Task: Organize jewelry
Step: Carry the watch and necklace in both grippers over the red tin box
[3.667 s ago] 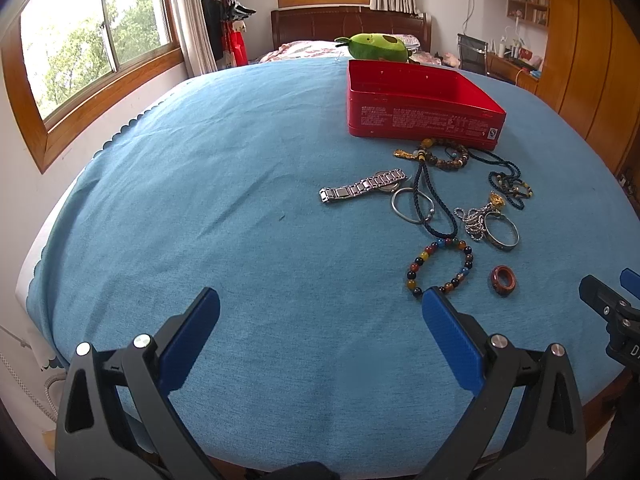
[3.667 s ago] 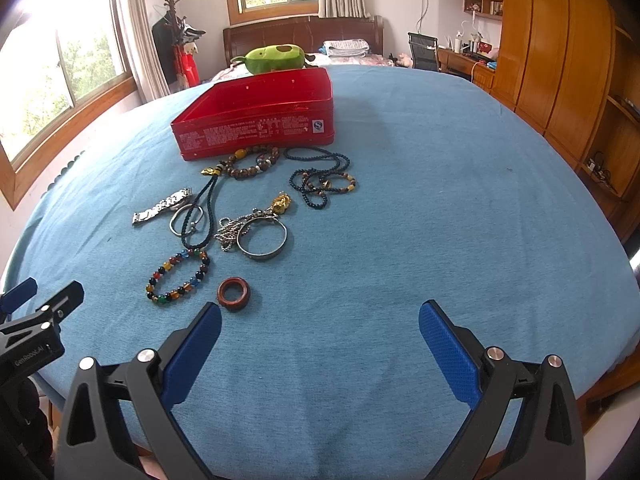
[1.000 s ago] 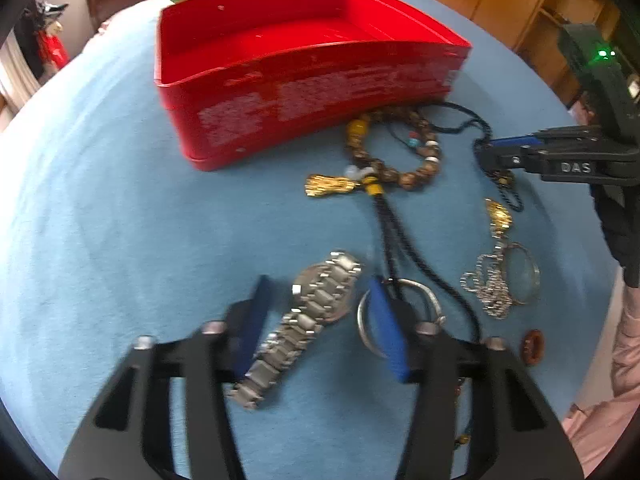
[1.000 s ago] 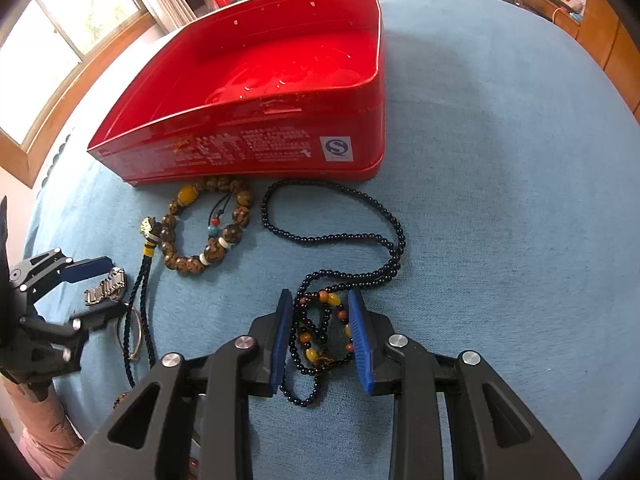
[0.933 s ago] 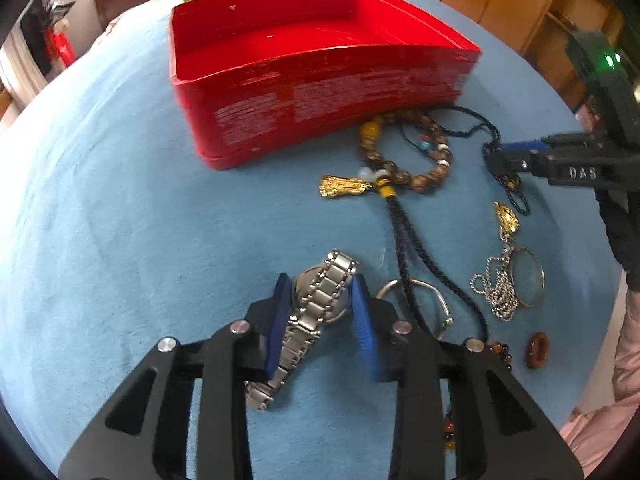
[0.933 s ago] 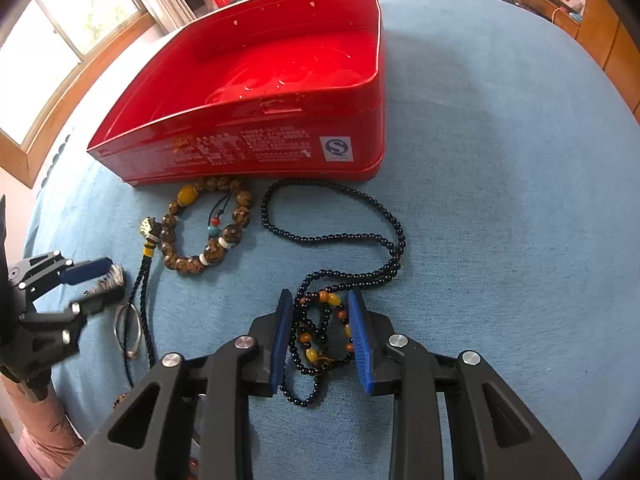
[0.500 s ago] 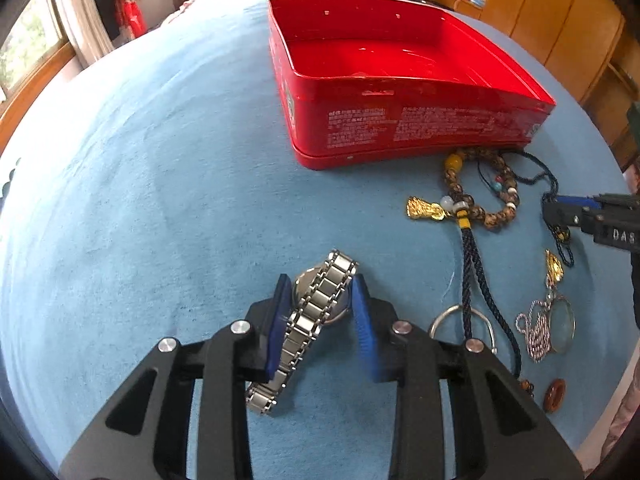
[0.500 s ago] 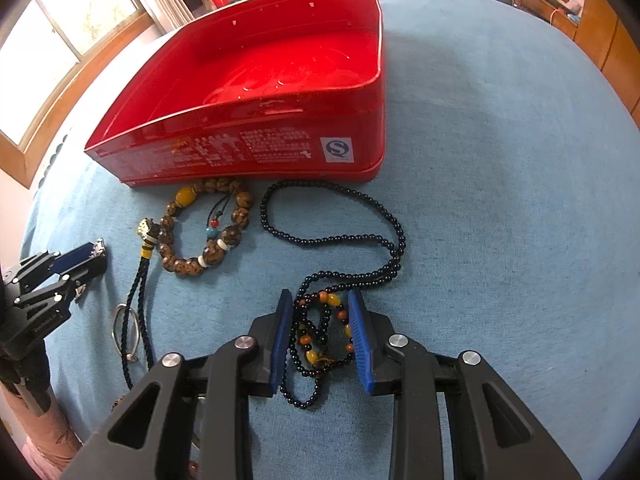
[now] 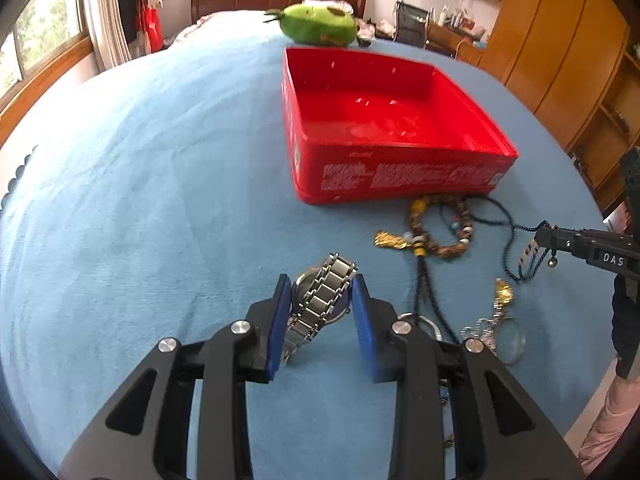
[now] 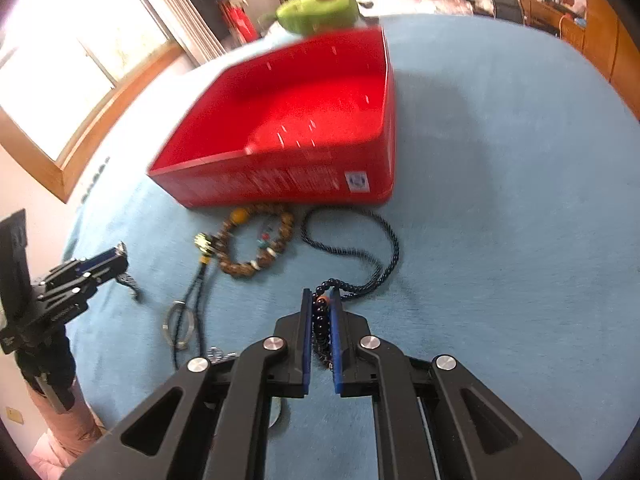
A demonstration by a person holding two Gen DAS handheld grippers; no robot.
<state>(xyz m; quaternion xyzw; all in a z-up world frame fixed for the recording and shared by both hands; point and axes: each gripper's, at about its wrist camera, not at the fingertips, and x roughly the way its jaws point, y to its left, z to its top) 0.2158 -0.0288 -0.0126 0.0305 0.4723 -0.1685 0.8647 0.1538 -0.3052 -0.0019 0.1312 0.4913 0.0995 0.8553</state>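
Left wrist view first: we see the left gripper [image 9: 318,292] with its jaws clamped on a silver watch [image 9: 320,300], the metal band running up between the blue pads and the watch raised off the blue-covered counter [image 9: 140,200]. Just right of those jaws lie a silver ring [image 9: 424,322] on a dark cord and a chain with a round pendant [image 9: 496,330]. Farther ahead and to the right sits a brown bead bracelet [image 9: 444,224] with a gold tassel, and beyond it, straight ahead of the jaws, the red box [image 9: 400,176], open and with nothing in it. A green plush toy [image 9: 318,24] rests behind the box. In the right wrist view, we see the right gripper [image 10: 320,304] with its jaws closed tight on a black bead necklace [image 10: 376,264]; part of the strand hangs between the pads, while the rest trails on the counter ahead toward the box's near wall. The bracelet lies ahead and left of these jaws, touching the box.
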